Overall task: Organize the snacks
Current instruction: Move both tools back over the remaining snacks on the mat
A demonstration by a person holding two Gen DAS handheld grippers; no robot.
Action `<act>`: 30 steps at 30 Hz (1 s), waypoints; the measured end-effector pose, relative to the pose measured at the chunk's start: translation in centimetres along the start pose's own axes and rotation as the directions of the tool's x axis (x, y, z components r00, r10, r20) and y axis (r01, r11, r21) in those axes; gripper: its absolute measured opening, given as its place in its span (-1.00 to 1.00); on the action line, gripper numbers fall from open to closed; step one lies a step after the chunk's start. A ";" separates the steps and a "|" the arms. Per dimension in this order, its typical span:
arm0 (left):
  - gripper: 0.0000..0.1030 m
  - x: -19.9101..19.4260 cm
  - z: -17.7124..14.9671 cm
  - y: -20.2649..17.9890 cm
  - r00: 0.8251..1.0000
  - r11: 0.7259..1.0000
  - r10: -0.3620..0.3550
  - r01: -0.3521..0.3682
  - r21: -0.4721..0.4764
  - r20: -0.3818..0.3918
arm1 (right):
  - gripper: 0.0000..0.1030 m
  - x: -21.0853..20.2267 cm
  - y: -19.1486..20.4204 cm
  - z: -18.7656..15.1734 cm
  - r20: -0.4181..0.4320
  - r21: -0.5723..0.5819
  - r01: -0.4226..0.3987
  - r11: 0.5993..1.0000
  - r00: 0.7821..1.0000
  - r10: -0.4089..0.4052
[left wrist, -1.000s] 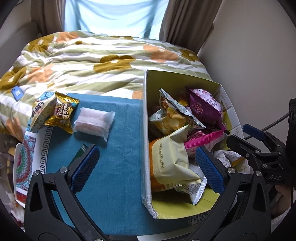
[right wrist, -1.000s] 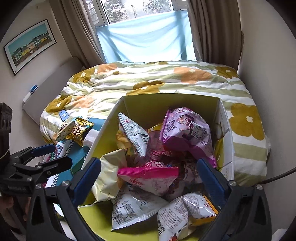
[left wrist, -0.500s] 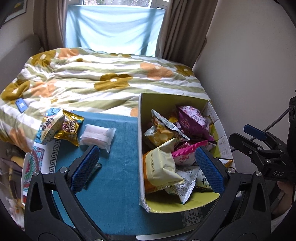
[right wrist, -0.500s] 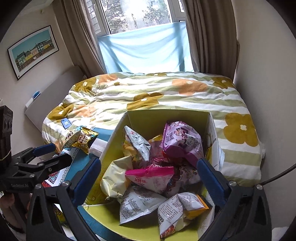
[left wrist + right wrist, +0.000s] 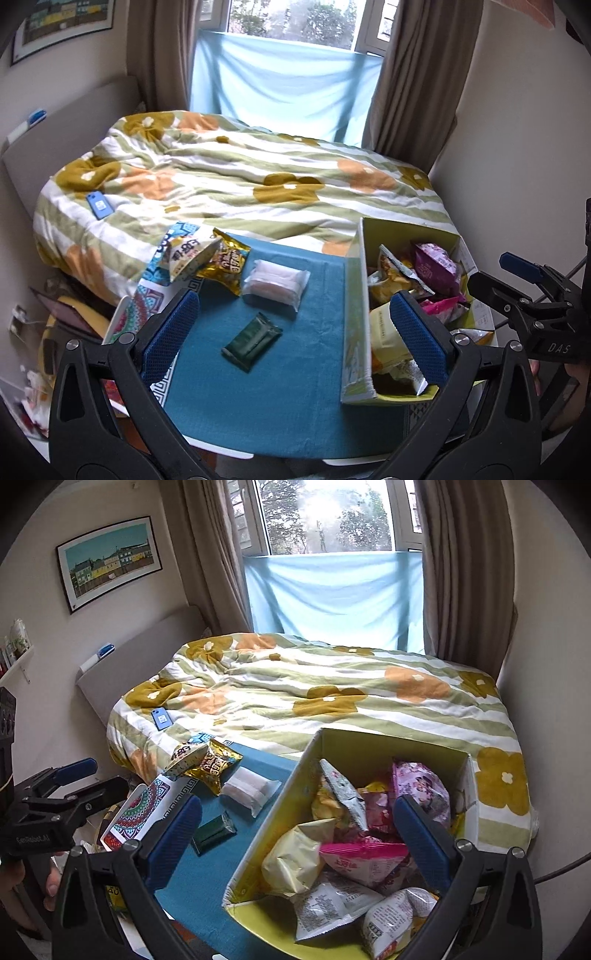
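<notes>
A yellow-green cardboard box (image 5: 355, 291) (image 5: 369, 746) full of snack bags stands on the right of a teal cloth (image 5: 266, 387). On the cloth lie a dark green packet (image 5: 252, 340) (image 5: 213, 832), a clear white pack (image 5: 275, 286) (image 5: 248, 789), a gold bag (image 5: 226, 260) (image 5: 215, 763) and a white-blue bag (image 5: 183, 251). My left gripper (image 5: 293, 338) is open and empty, raised above the cloth. My right gripper (image 5: 295, 838) is open and empty above the box.
A bed with a flowered quilt (image 5: 236, 177) lies behind the table, with a blue phone (image 5: 99, 204) on it. A patterned tray (image 5: 136, 812) sits under the cloth's left edge. A wall stands close on the right. Clutter lies on the floor at left.
Both grippers have pulled back and risen, so the box and cloth look smaller. The dark green packet has come into view. Both grippers stayed open.
</notes>
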State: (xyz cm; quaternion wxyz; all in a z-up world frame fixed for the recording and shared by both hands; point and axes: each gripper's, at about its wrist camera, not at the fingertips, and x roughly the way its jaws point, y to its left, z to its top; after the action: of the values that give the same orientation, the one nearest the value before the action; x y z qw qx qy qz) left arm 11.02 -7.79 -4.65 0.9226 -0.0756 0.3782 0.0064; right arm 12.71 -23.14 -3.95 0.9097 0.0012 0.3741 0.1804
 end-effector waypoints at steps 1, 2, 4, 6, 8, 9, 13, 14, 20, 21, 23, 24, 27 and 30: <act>0.99 -0.2 0.0 0.7 1.000 1.000 0.012 -0.012 0.002 0.003 | 1.00 0.2 0.8 0.0 0.003 -0.004 -0.002 1.000 1.000 0.002; 0.99 -0.3 0.1 1.6 1.000 1.000 0.023 -0.023 0.004 0.007 | 1.00 0.4 1.7 0.0 0.009 -0.005 -0.004 1.000 1.000 0.004; 0.99 -0.5 0.3 3.2 0.999 0.999 0.038 -0.038 0.008 0.016 | 1.00 0.7 3.3 0.0 0.020 -0.001 -0.006 1.000 1.000 0.006; 0.99 -0.6 0.5 4.9 0.999 0.999 0.031 -0.031 0.018 0.028 | 1.00 1.2 5.1 -0.2 0.026 0.009 0.012 1.000 1.000 -0.012; 0.99 -0.4 0.7 6.5 1.000 0.999 0.014 -0.015 0.045 0.022 | 0.99 1.8 6.7 -0.4 0.022 0.021 0.019 1.000 1.000 -0.019; 0.99 -0.1 0.9 7.3 1.000 0.998 0.007 -0.008 0.067 0.013 | 0.99 2.1 7.5 -0.6 0.022 0.029 0.031 0.999 0.999 -0.031; 0.99 0.8 1.6 10.4 0.999 0.992 -0.029 0.032 0.125 -0.022 | 1.00 3.4 10.1 -1.0 0.019 0.110 0.071 0.991 0.997 -0.074; 0.99 1.1 1.8 11.3 0.999 0.990 -0.041 0.044 0.132 -0.028 | 1.00 3.8 10.7 -1.1 0.012 0.133 0.074 0.988 0.997 -0.076; 0.99 2.8 2.9 16.5 0.992 0.982 -0.101 0.111 0.154 -0.074 | 0.99 6.1 14.8 -1.0 -0.004 0.192 0.134 0.972 0.991 -0.136; 0.99 3.3 3.0 17.3 0.990 0.980 -0.111 0.123 0.156 -0.086 | 0.99 6.4 15.4 -1.0 -0.004 0.202 0.146 0.969 0.989 -0.148; 0.99 4.1 3.3 18.7 0.987 0.976 -0.123 0.140 0.168 -0.103 | 0.99 7.0 16.6 -1.1 -0.002 0.221 0.169 0.960 0.985 -0.173; 0.99 4.6 3.4 19.3 0.985 0.973 -0.131 0.149 0.177 -0.112 | 0.99 7.5 17.1 -1.2 -0.002 0.232 0.180 0.956 0.983 -0.184; 0.99 6.4 3.6 20.4 0.978 0.962 -0.148 0.177 0.210 -0.148 | 0.99 8.9 18.1 -1.5 -0.014 0.269 0.214 0.939 0.976 -0.218; 0.99 8.4 3.9 20.7 0.970 0.950 -0.163 0.204 0.238 -0.180 | 0.99 10.4 18.8 -2.0 -0.032 0.313 0.246 0.917 0.968 -0.249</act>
State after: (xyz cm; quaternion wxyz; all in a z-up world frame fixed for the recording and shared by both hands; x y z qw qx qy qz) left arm 18.29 12.89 -10.62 0.8884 0.0085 0.4390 -0.1343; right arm 12.07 -2.43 -9.88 0.9148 0.0996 0.3914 0.0021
